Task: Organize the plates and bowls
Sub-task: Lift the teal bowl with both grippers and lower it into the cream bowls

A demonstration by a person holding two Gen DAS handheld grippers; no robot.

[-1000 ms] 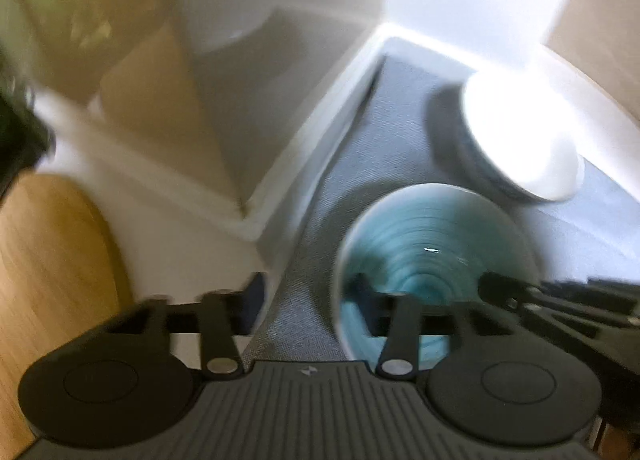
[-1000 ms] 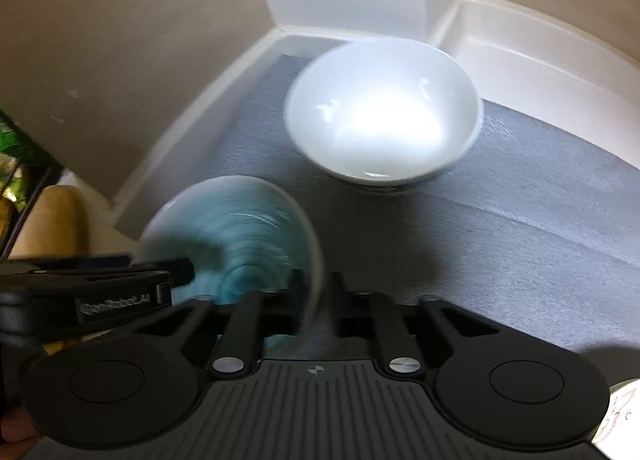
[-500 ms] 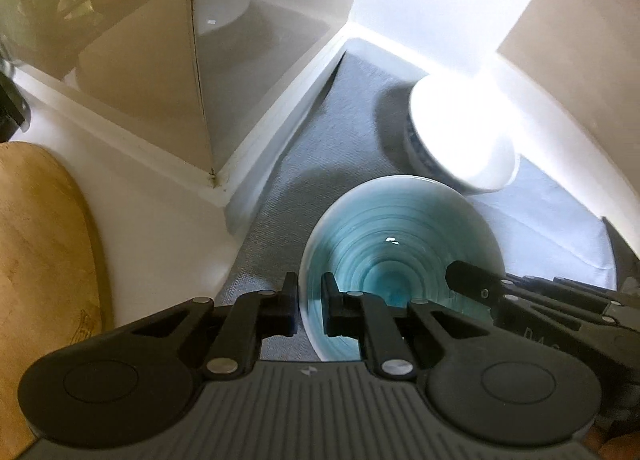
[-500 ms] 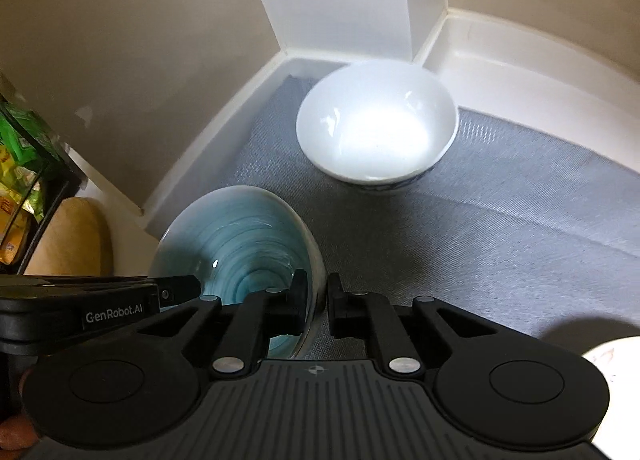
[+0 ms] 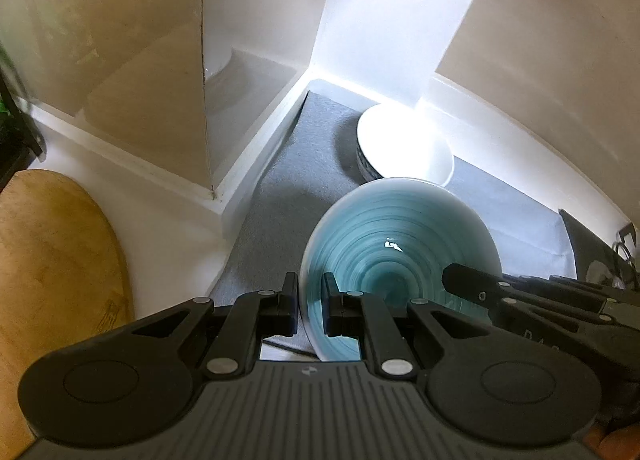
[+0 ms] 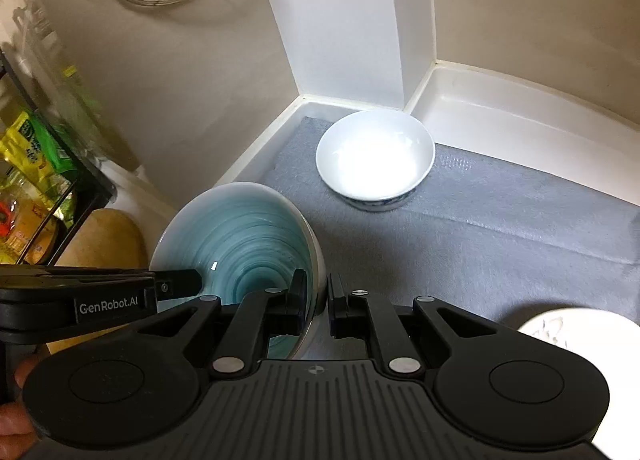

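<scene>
A teal spiral-glazed bowl [image 5: 400, 244] is held above the grey mat [image 5: 288, 179] by both grippers. My left gripper [image 5: 310, 302] is shut on its near-left rim. My right gripper [image 6: 316, 302] is shut on the bowl's [image 6: 240, 236] right rim; the left gripper's finger shows at the bowl's left in that view. A white bowl [image 6: 374, 153] stands on the mat [image 6: 500, 244] in the back corner, beyond the teal bowl; it also shows in the left wrist view [image 5: 404, 143].
A round wooden board [image 5: 52, 260] lies left on the white counter. White walls and a raised ledge [image 6: 520, 107] enclose the corner. A white plate [image 6: 576, 336] sits at the right front of the mat. A rack with packets [image 6: 32, 179] stands far left.
The left gripper closed on the teal bowl's rim. Both grippers have lifted and drawn the bowl back from the corner, so the white bowl sits farther away.
</scene>
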